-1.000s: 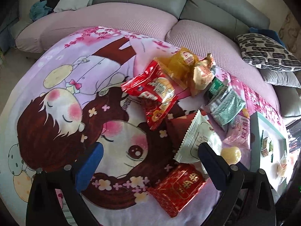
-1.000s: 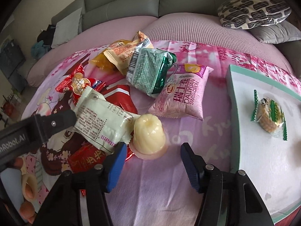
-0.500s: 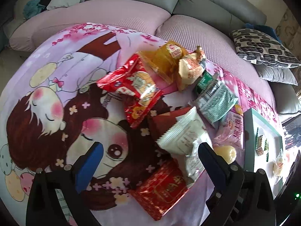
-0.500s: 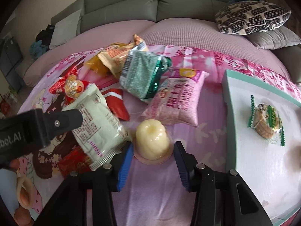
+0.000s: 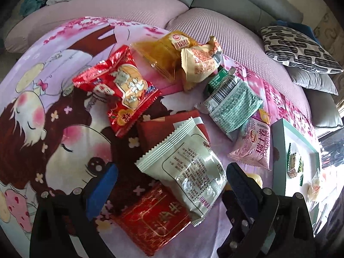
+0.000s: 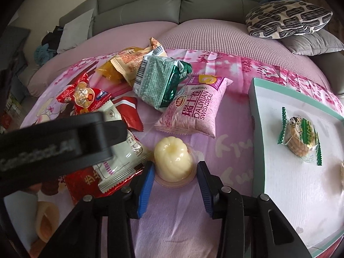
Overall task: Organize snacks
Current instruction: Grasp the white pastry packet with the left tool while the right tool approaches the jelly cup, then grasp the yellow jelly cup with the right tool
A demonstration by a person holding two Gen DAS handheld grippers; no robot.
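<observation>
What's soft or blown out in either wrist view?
Right wrist view: the left gripper's black body looms close and blurred, its lettering smeared; jelly cup sharp. Left wrist view: glare on the white packet; tray squeezed by fisheye at the edge.

Each handheld unit, left gripper point(image 5: 169, 181) and right gripper point(image 6: 175, 177), has matte black angular finger arms; ribbed blue pads point(image 6: 146, 186) line the inner faces; silver round-head screws fasten the linkages; white lettering marks the black housing.
</observation>
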